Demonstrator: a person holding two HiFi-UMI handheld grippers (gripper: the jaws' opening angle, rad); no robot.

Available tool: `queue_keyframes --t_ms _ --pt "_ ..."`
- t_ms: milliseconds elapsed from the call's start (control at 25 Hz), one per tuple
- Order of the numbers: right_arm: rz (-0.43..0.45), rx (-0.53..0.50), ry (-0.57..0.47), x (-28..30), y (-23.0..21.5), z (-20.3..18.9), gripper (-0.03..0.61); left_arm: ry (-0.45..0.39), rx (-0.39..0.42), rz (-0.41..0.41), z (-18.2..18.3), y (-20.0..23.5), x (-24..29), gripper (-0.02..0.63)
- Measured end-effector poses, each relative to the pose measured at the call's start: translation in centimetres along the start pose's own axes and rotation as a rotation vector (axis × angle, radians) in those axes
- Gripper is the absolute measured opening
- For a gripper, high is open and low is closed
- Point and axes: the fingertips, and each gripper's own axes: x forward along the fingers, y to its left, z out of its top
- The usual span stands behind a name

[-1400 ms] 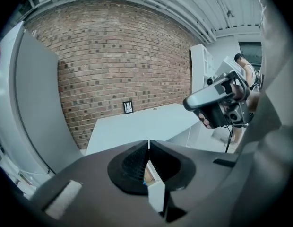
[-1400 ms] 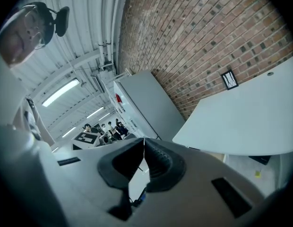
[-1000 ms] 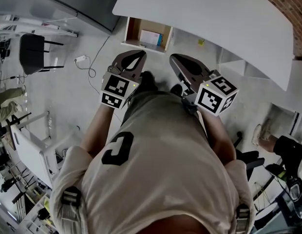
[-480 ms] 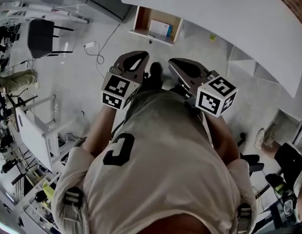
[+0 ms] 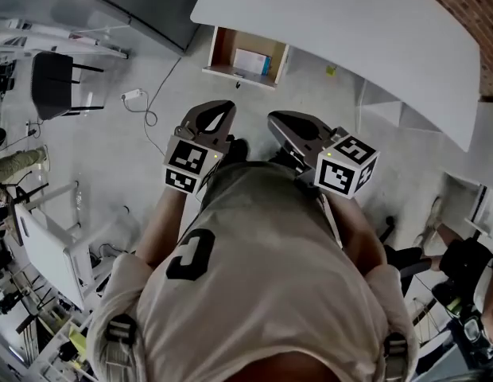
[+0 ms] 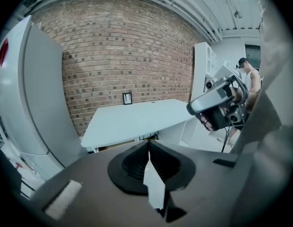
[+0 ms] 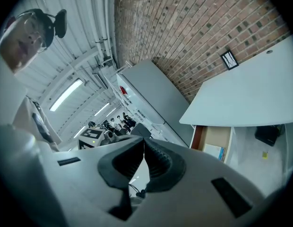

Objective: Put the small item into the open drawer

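Note:
In the head view, an open wooden drawer (image 5: 245,56) hangs under the left end of the white table (image 5: 350,30). A small white and blue box (image 5: 252,60) lies inside it. I hold both grippers in front of my chest, well short of the drawer. My left gripper (image 5: 221,107) is shut with nothing between its jaws, which also meet in the left gripper view (image 6: 149,144). My right gripper (image 5: 277,119) is shut and empty too, as the right gripper view (image 7: 143,142) shows. That view has the drawer (image 7: 215,143) to the lower right.
A black chair (image 5: 52,84) stands at the far left. A white cable with a plug (image 5: 135,96) lies on the floor between the chair and the drawer. A grey cabinet (image 5: 143,6) stands beyond the table, and a white shelf unit (image 5: 49,249) to my left.
The head view has swayed, so the drawer and table shift in the picture. Both grippers sit slightly lower and closer together. Both stay shut and empty.

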Motion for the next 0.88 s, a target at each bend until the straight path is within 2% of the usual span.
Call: queue_keyframes --t_ms 400,880 --pt "-0.063 -0.019 0.086 7.0 3.8 -2.1 0.005 -0.023 -0.087 -0.018 -3.9 7.1 -4.7 0.011" --pt "-0.174 -0.014 0.103 11.0 7.4 -5.4 0.005 -0.062 -0.106 -0.091 -8.0 10.6 -8.2 0.011"
